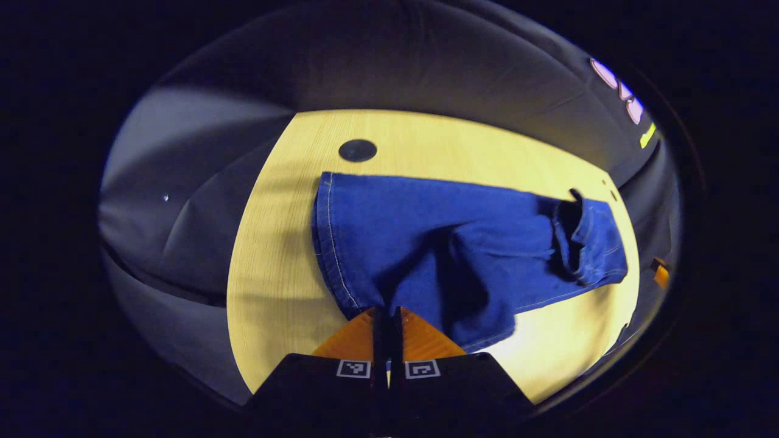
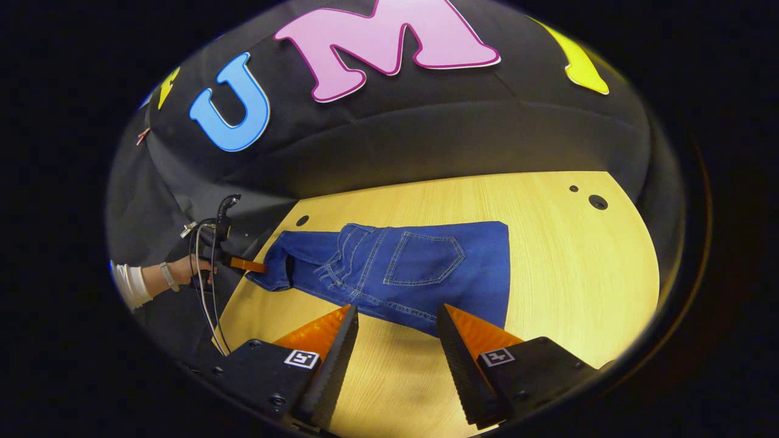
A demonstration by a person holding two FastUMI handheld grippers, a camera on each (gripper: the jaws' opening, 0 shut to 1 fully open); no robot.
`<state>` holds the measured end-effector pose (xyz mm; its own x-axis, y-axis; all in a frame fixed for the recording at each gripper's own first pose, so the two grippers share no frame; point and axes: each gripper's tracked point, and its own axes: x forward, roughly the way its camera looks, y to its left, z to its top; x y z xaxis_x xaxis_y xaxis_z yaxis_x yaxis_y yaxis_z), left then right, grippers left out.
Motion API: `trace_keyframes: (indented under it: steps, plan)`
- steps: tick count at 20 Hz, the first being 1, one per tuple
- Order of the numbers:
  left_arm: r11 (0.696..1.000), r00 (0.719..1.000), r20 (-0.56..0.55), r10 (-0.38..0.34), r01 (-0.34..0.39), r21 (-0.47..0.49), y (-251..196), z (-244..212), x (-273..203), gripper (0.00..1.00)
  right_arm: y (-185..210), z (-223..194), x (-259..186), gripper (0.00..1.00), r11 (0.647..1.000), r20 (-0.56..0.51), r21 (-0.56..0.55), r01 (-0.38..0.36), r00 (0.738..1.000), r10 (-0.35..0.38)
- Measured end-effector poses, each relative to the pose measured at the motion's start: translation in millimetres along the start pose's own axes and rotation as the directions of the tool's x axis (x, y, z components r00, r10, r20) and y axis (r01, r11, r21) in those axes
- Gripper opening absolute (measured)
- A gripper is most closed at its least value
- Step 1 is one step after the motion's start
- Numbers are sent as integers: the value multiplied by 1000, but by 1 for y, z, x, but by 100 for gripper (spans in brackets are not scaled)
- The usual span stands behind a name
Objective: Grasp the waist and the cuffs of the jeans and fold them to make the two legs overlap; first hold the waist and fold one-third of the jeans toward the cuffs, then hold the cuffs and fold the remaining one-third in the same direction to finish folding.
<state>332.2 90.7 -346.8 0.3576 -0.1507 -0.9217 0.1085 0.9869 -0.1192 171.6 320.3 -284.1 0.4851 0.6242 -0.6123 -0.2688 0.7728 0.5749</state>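
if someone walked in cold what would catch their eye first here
The blue jeans lying across the middle of the pale wooden table, back pocket up. Next, the left gripper, shut on the edge of the jeans nearest its camera, while the right gripper hangs open just short of the jeans. In the right gripper view a hand holds the other gripper at the table's left edge.

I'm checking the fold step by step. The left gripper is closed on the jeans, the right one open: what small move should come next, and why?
Probably bring the right gripper forward and close it on the jeans' near edge. Its fingers stand apart just short of the denim, holding nothing, while the left gripper pinches the fabric. The jeans lie flat on the table, so both ends need a grip before lifting.
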Motion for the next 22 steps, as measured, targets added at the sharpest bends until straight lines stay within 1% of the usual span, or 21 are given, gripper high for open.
trace_keyframes:
  steps: [1, 2, 3, 4, 5, 6, 8, 10, 11, 12, 14, 16, 17, 18, 19, 20, 22]
  plan:
    - [999, 999, 27, -47, 47, -26, -13, 11, -11, 8, -1, 0, 0, 80, 1000, 2, 2, -3, 1000, 3]
    - [995, 995, 59, -85, 88, -46, -26, 24, -23, 6, 0, 1, 0, 80, 1000, 3, 5, -5, 1000, 5]
    - [990, 989, 88, -121, 127, -67, -38, 33, -36, 6, 0, 1, -2, 80, 1000, 5, 9, -10, 1000, 10]
    - [980, 977, 132, -168, 180, -86, -57, 49, -49, 6, 1, 1, -3, 80, 1000, 6, 11, -15, 1000, 15]
    - [969, 964, 168, -209, 226, -96, -78, 63, -63, 4, 1, 1, -4, 80, 1000, 9, 11, -17, 1000, 17]
    - [961, 952, 191, -240, 260, -91, -97, 75, -75, 6, 2, 1, -5, 80, 1000, 10, 9, -21, 1000, 21]
    - [948, 922, 246, -300, 317, -33, -137, 98, -99, 6, 1, 3, -9, 80, 1000, 17, 6, -25, 1000, 25]
    - [926, 889, 273, -369, 376, 26, -185, 108, -130, 6, -3, 4, -17, 80, 1000, 29, 13, -22, 999, 22]
    - [912, 872, 273, -405, 408, 49, -218, 113, -132, 9, -6, 6, -22, 80, 1000, 37, 20, -17, 999, 16]
    - [896, 857, 269, -440, 437, 75, -247, 116, -137, 6, -13, 7, -29, 80, 1000, 46, 25, -9, 999, 8]
    - [874, 830, 273, -486, 468, 131, -297, 121, -135, 6, -28, 7, -43, 80, 999, 67, 29, 16, 998, -18]
    - [843, 810, 232, -538, 515, 158, -345, 114, -123, 6, -48, 2, -57, 80, 998, 74, 39, 49, 996, -51]
    - [834, 815, 184, -550, 524, 172, -366, 105, -108, 6, -58, 1, -65, 80, 997, 78, 50, 64, 995, -68]
    - [835, 827, 143, -544, 514, 197, -383, 94, -88, 6, -67, 0, -71, 80, 995, 83, 66, 76, 993, -82]
    - [844, 850, 99, -518, 488, 223, -401, 74, -60, 6, -74, 0, -79, 80, 993, 92, 80, 86, 991, -93]
    - [851, 874, 32, -484, 462, 248, -412, 51, -34, 6, -82, 0, -86, 80, 991, 97, 88, 99, 989, -108]
    - [871, 920, -57, -389, 387, 303, -415, 19, 4, 7, -101, 2, -102, 80, 988, 109, 83, 130, 984, -139]
